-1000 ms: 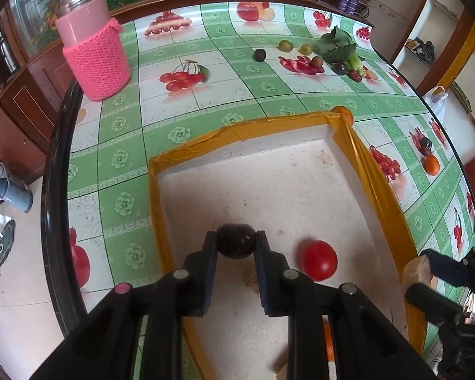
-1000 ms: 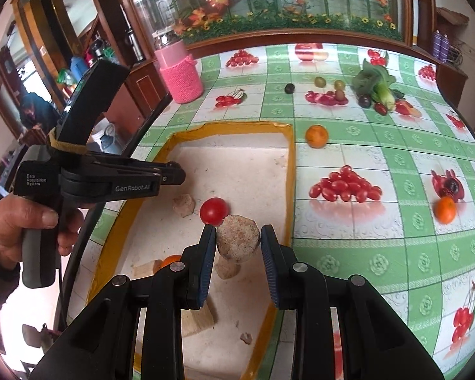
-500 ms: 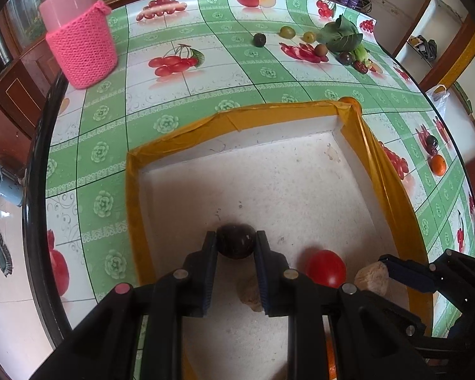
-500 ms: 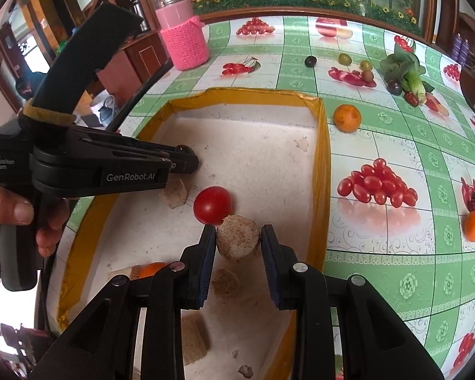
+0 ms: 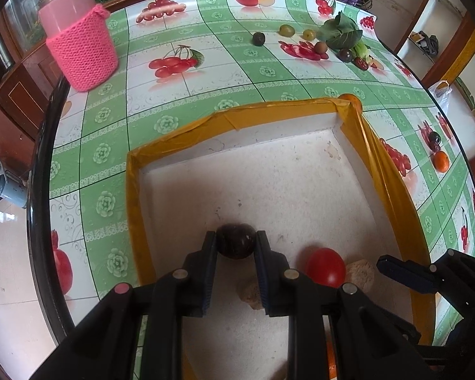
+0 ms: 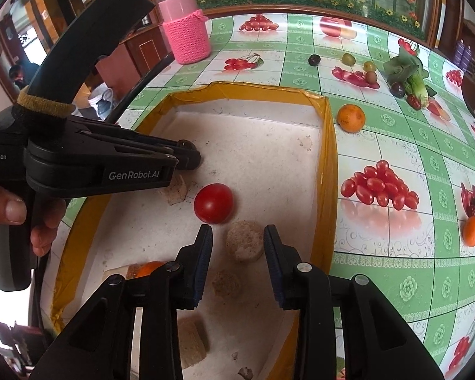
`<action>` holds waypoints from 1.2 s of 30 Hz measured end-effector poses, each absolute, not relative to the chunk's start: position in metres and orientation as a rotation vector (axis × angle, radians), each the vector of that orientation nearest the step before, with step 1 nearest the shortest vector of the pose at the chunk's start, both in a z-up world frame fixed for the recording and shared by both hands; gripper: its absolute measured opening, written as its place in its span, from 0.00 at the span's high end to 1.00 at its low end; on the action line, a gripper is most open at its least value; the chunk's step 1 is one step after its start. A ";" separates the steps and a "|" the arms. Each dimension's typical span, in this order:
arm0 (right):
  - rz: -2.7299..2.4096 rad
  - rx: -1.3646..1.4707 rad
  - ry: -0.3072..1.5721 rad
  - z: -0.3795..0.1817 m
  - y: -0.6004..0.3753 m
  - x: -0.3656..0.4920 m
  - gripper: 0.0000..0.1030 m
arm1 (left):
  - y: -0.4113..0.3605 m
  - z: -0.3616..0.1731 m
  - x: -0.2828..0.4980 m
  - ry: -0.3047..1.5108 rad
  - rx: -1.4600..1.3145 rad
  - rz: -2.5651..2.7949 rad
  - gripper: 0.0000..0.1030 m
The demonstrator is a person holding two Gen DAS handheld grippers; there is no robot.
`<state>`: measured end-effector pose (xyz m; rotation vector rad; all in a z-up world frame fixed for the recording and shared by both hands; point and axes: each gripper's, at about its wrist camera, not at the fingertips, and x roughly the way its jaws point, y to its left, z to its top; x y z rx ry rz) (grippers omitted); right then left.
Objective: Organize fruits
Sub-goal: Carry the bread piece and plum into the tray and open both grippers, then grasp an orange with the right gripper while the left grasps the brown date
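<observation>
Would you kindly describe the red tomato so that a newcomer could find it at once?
Look inside the white tray with the yellow-taped rim on the green fruit-print tablecloth. The tomato lies on its floor, just ahead of the open right tongs. It is the only glossy red ball among pale, rough, beige chunks.

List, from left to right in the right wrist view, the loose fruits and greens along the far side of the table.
Dark plum → green fruit → yellow-green fruit → brown kiwi → dark purple fruit → leafy greens.
</observation>
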<state>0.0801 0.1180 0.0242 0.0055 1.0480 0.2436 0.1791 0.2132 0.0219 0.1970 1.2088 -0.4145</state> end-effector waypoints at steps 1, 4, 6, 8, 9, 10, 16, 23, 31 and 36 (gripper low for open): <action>0.243 0.014 1.049 0.025 0.117 0.079 0.69 | 0.213 0.023 0.178 1.206 0.202 -0.415 0.74; 0.242 0.043 1.051 0.028 0.114 0.075 0.68 | 0.212 0.026 0.175 1.193 0.218 -0.408 0.74; 0.242 0.062 1.049 0.030 0.112 0.071 0.68 | 0.212 0.029 0.173 1.185 0.226 -0.407 0.73; 0.242 0.069 1.046 0.033 0.112 0.068 0.67 | 0.211 0.032 0.171 1.175 0.234 -0.404 0.68; 0.242 0.068 1.044 0.034 0.112 0.065 0.67 | 0.211 0.034 0.170 1.165 0.243 -0.401 0.65; 0.242 0.065 1.042 0.035 0.112 0.063 0.67 | 0.210 0.036 0.168 1.154 0.255 -0.395 0.61; 0.242 0.077 1.040 0.038 0.112 0.048 0.67 | 0.203 0.050 0.158 1.104 0.295 -0.396 0.53; 0.231 0.103 1.022 0.049 0.104 0.025 0.60 | 0.191 0.064 0.143 1.065 0.314 -0.416 0.43; 0.163 0.170 0.963 0.065 0.075 -0.005 0.48 | 0.158 0.083 0.125 1.019 0.350 -0.478 0.42; 0.097 0.238 0.929 0.069 0.035 -0.020 0.42 | 0.121 0.092 0.112 1.000 0.390 -0.534 0.33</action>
